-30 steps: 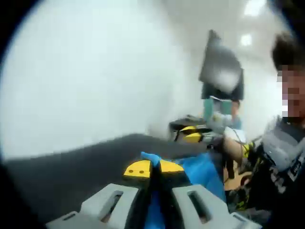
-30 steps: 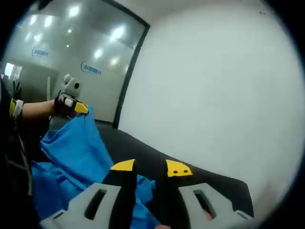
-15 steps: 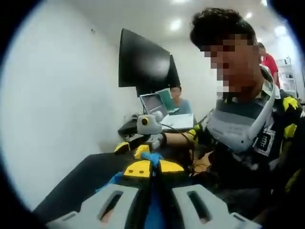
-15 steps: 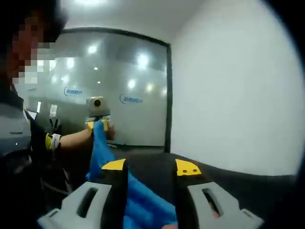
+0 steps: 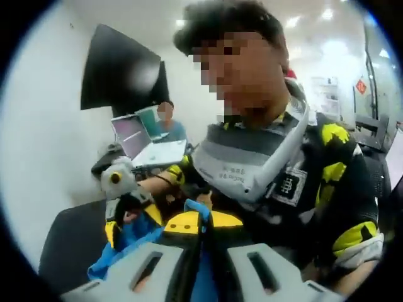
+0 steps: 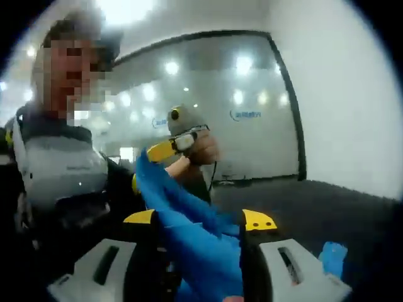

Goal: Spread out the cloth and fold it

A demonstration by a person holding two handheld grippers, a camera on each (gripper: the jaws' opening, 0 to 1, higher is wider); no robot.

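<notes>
- Clearly one blue cloth [image 6: 189, 214] hangs stretched between two grippers, above the dark desk [image 6: 327, 207]
- Left gripper [image 5: 200, 221]: jaws pressed together on a cloth edge poking up between the yellow tips
- Right gripper [image 6: 200, 220]: jaws parted wide, cloth running up between them; whether they pinch it, I cannot tell
- Two people visible: one wearing the rig, another seated by one laptop [image 5: 141, 141]

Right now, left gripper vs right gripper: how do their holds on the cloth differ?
Left gripper: jaws pressed together, pinching a thin edge of the blue cloth. Right gripper: jaws stand apart, with a broad fold of cloth running up between them; whether they grip it is unclear. Shared: yellow-tipped jaws, both at the same cloth, raised in front of the person.
</notes>
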